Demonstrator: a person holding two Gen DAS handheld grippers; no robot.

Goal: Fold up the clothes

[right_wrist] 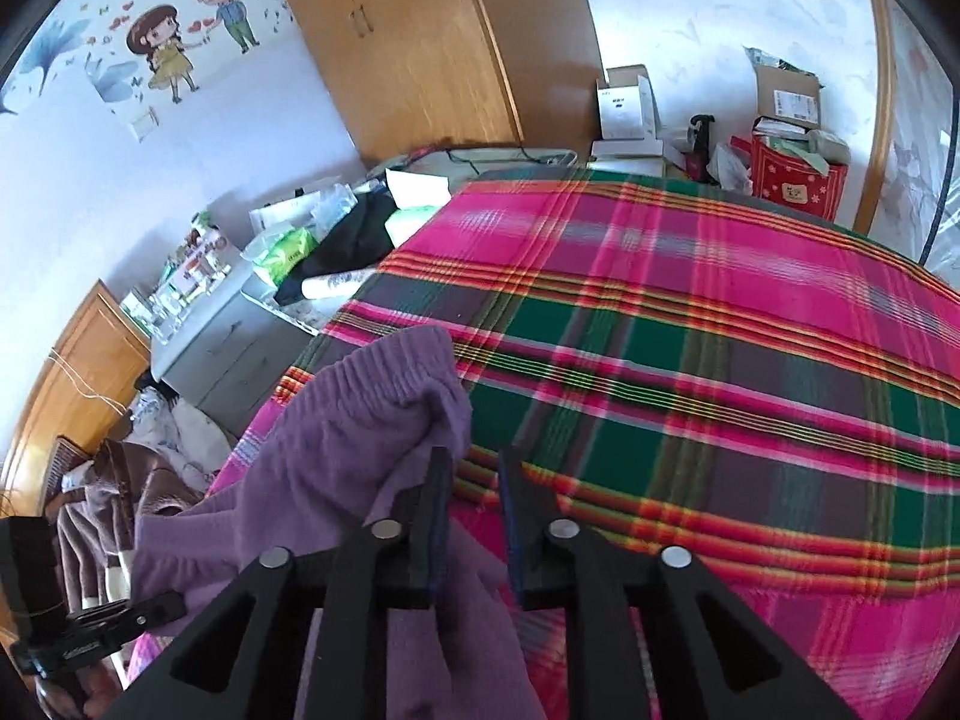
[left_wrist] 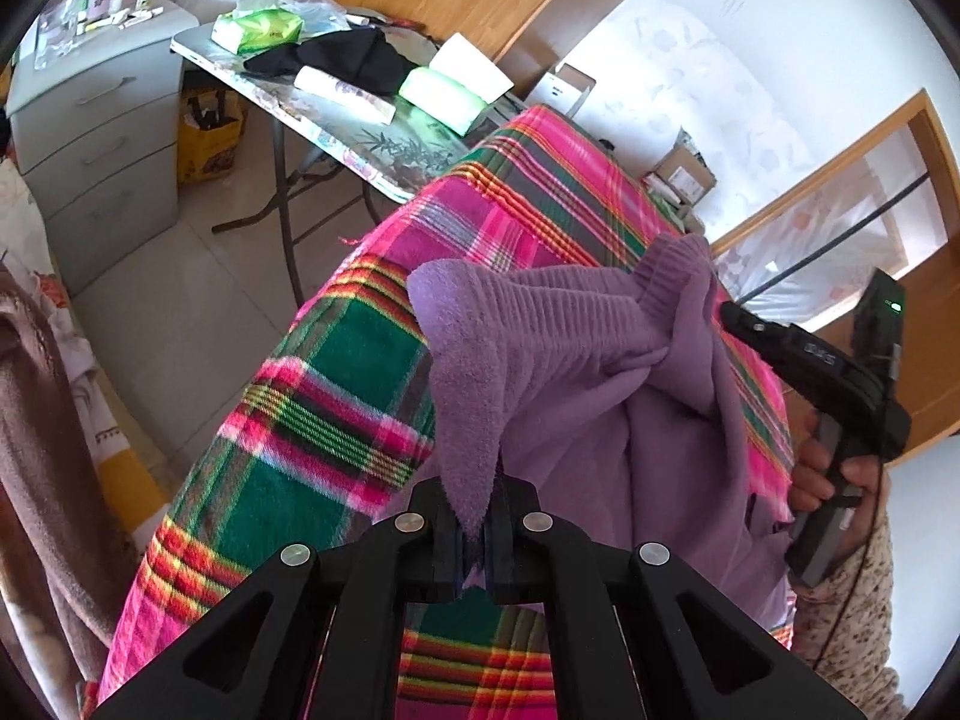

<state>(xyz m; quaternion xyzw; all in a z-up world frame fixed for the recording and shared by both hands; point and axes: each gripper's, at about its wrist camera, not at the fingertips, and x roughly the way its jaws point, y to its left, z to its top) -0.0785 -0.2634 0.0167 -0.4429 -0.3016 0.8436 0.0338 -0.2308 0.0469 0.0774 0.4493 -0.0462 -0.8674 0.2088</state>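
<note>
purple knit garment (left_wrist: 576, 360) hangs bunched and unfolded over the near edge of the plaid-covered worktop (right_wrist: 690, 330), so no neat fold shows. left hand-held gripper (left_wrist: 474, 531) pinches a fleecy corner of it; right hand-held gripper (right_wrist: 474, 516) stands spread, cloth just beside one finger. ribbed cuff, soft fleecy inner face; the plaid cloth is flat-woven.

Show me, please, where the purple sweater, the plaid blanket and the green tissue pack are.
purple sweater (left_wrist: 558, 330): left wrist view, ribbed band.
plaid blanket (right_wrist: 690, 324): right wrist view, bare middle.
green tissue pack (left_wrist: 258, 30): left wrist view, top face.
</note>
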